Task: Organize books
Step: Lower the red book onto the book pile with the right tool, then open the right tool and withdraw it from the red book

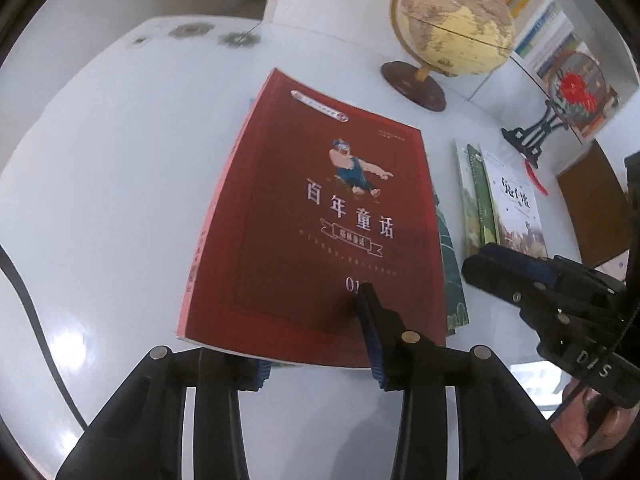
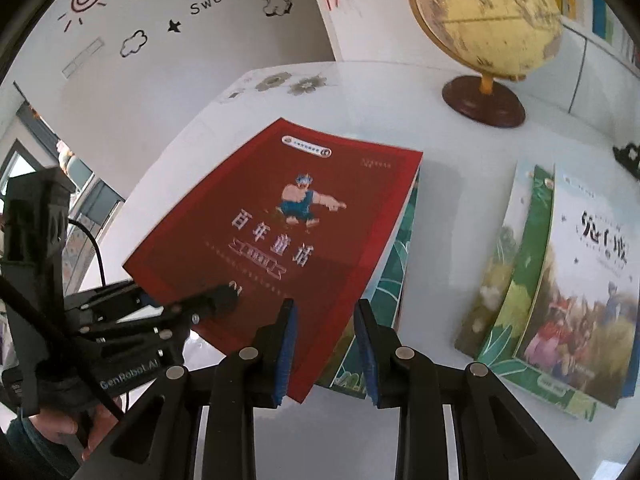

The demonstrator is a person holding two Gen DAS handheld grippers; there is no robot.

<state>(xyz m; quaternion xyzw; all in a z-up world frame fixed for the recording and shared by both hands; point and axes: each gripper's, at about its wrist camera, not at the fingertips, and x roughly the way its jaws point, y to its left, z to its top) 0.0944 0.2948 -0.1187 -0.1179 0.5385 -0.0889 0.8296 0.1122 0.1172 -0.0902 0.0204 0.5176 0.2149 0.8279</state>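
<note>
Left gripper part-open astride thick red paperback book edge, unclamped | right gripper narrow, empty | risk: book slips askew on teal book.

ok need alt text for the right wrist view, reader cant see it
A red book lies on a teal-covered book on a white table, with the right gripper open just above its near corner. The left gripper touches its left edge; a fanned pile of picture books and a globe sit to the right.

Five books, one globe
</note>
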